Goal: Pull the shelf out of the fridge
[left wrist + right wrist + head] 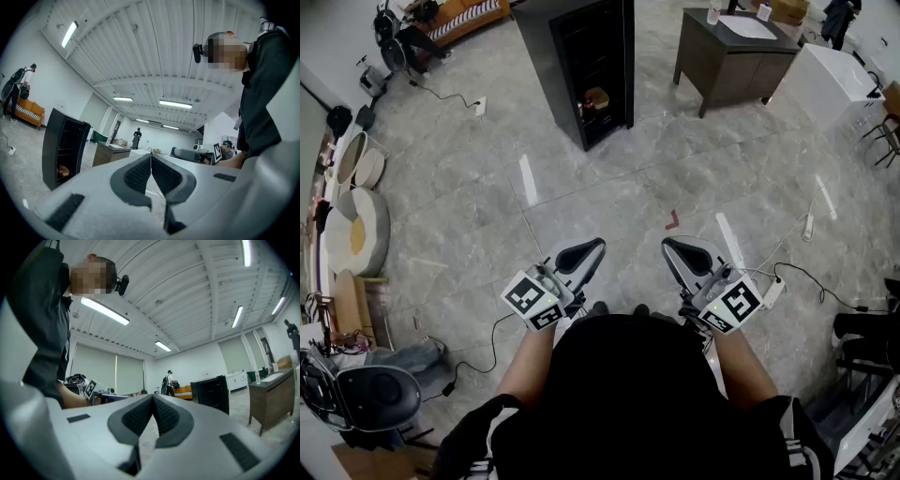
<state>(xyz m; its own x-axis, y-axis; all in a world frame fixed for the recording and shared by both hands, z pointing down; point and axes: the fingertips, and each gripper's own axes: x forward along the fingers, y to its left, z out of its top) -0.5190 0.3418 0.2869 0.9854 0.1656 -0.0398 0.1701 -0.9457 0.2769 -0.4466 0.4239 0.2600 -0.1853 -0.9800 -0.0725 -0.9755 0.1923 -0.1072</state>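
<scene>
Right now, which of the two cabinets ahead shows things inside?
The tall black fridge, left of the brown cabinet, whose front is solid under a sink.

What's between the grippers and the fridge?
Head view: only floor and a red mark lie between left gripper, right gripper and fridge.

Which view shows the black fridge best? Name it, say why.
The head view: the fridge stands ahead on the floor, front and items inside visible. The left gripper view shows it from a low angle at the left; the right gripper view shows it small and far.
</scene>
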